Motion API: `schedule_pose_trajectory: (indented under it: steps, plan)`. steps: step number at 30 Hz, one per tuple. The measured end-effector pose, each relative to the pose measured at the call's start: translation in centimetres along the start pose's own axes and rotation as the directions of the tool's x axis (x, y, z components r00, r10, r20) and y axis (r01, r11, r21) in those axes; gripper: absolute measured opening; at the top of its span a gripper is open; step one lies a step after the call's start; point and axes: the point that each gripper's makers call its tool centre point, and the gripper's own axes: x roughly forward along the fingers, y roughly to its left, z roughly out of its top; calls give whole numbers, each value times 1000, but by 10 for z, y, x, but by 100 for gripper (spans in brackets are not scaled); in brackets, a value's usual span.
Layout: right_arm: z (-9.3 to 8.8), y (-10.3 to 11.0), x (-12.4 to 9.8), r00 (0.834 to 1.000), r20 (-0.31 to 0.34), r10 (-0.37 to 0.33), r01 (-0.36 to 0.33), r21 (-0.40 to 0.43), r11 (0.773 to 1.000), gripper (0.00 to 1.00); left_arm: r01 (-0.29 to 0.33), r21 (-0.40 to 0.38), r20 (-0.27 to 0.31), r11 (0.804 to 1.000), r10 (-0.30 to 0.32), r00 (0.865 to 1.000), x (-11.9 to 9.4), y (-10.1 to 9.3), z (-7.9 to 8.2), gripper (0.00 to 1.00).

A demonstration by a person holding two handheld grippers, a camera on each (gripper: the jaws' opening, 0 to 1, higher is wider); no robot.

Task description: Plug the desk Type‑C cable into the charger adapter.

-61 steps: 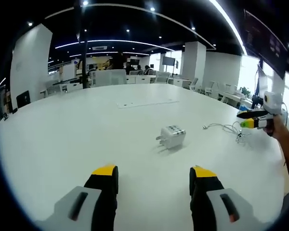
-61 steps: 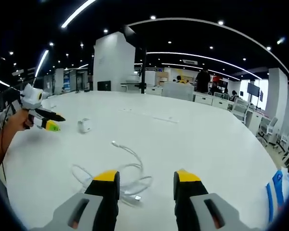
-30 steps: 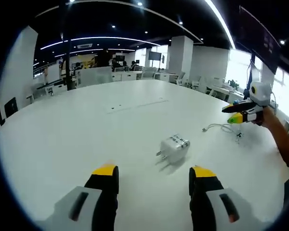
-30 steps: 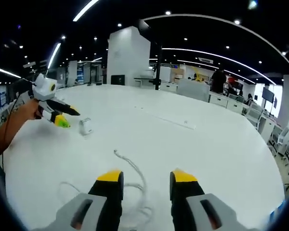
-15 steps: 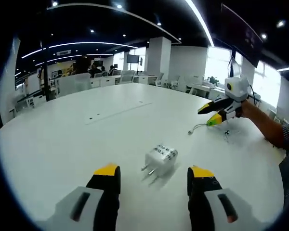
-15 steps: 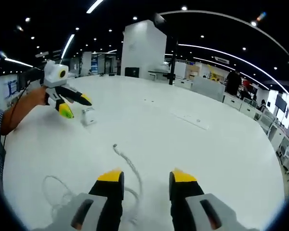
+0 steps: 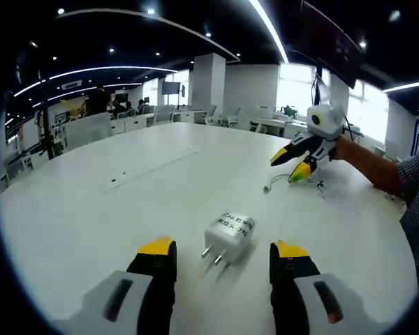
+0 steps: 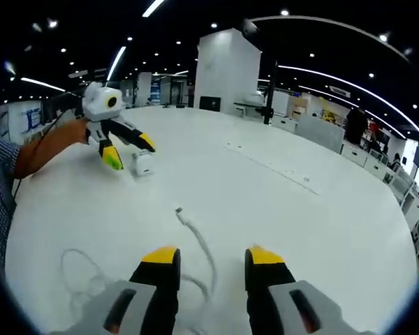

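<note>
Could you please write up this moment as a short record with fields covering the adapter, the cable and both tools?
surface: white table
charger adapter: white, lying on the table with prongs toward the left tool, apart from its jaws
cable: white, loose on the table, free plug end pointing away from the right tool
left tool: open, empty, lined up on the adapter
right tool: open, empty, low over the cable
plugged in: not yet

Looking low across the white table [image 7: 91, 209] from opposite sides; facing each other; sharing charger adapter [image 7: 228, 233] and cable [image 8: 195, 234].
</note>
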Motion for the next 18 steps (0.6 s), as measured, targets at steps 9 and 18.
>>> schedule_pose_trajectory:
  steps: [9,18]
  plan:
    - [0,8,8,998,-3,66,-66,-48,997,34,40,76,-31,996,-38,999,12,-4,-2,51]
    - [3,9,15,993,11,115,-115,-60,992,33,69,91,-23,993,-67,997,17,-8,-2,47]
